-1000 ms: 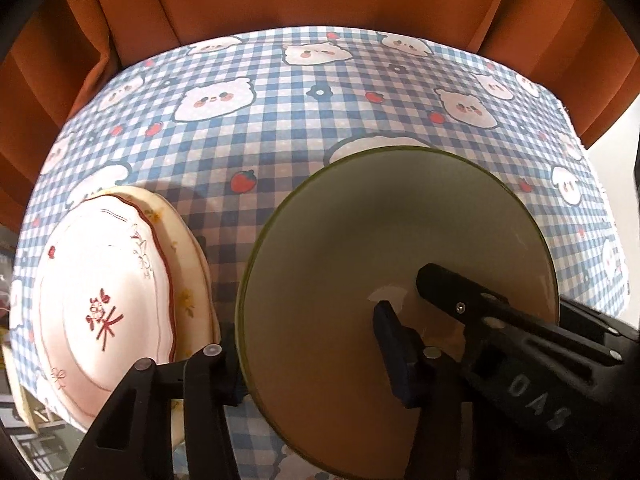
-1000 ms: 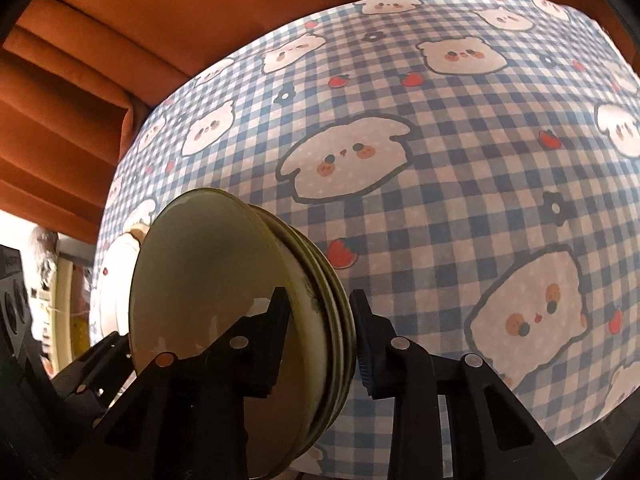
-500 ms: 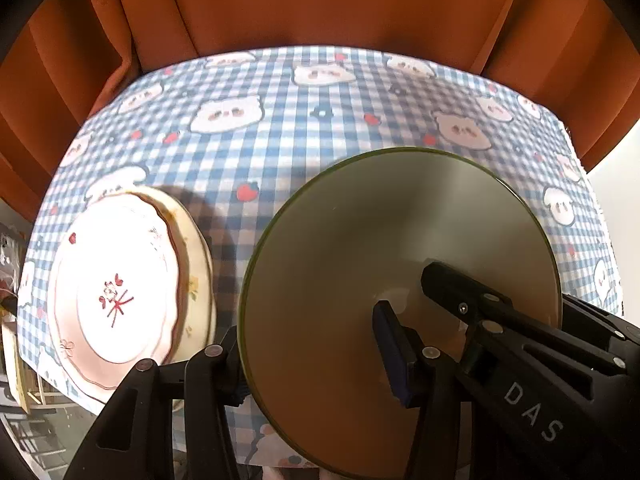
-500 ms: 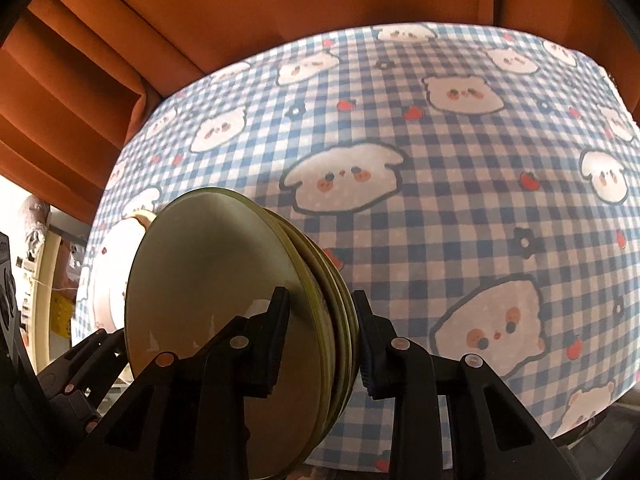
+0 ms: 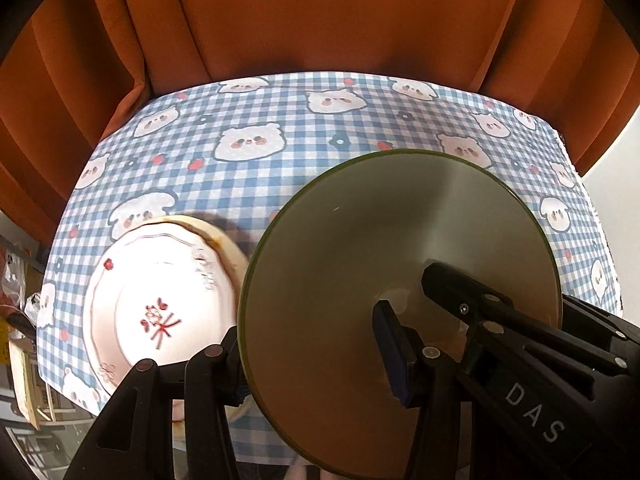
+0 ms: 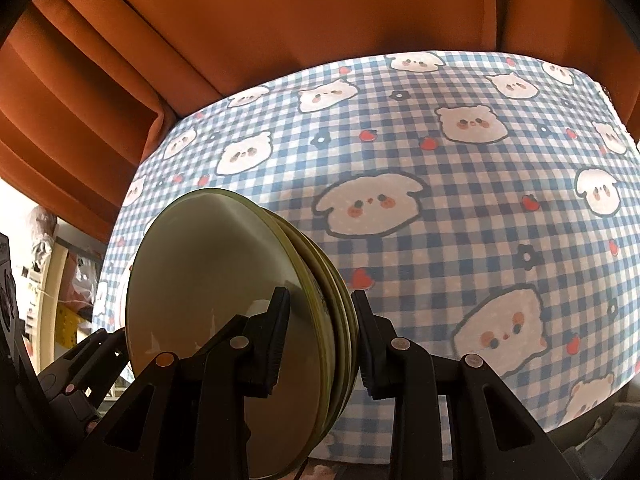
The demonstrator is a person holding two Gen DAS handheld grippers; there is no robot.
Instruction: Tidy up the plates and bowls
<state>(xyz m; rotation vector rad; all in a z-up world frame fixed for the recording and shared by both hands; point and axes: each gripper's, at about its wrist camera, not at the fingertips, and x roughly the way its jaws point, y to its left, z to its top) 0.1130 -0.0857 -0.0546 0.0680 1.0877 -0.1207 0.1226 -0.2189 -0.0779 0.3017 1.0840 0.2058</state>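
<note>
Green-rimmed bowls point(image 6: 224, 308), nested in a stack of several, were clamped from two sides at once. The right gripper point(image 6: 318, 332) had its jaws partly closed across the stack's rim, one pad inside the top bowl and the other against the outside of the lowest one, so the whole stack sat tilted on edge just ahead of the tool. In the left wrist view the same stack point(image 5: 384, 280) filled the space in front of the left gripper point(image 5: 312, 360), whose jaws stood somewhat wider: its blue-padded finger lay inside the top bowl, and the other finger sat outside the rim on the near left (how firmly that outer pad pressed could not be told, the rim hid it). The right gripper's black body point(image 5: 520, 336), marked DAS, reached into the bowl from the right.

Left of the left gripper's fingers, lower down on the blue checked tablecloth point(image 5: 280, 176), lay a white plate with a red flower motif point(image 5: 160, 304) atop a cream plate point(image 5: 228, 248); the bowl stack's rim overlapped them in view. Orange curtain point(image 6: 320, 12) hung beyond the table's far edge.
</note>
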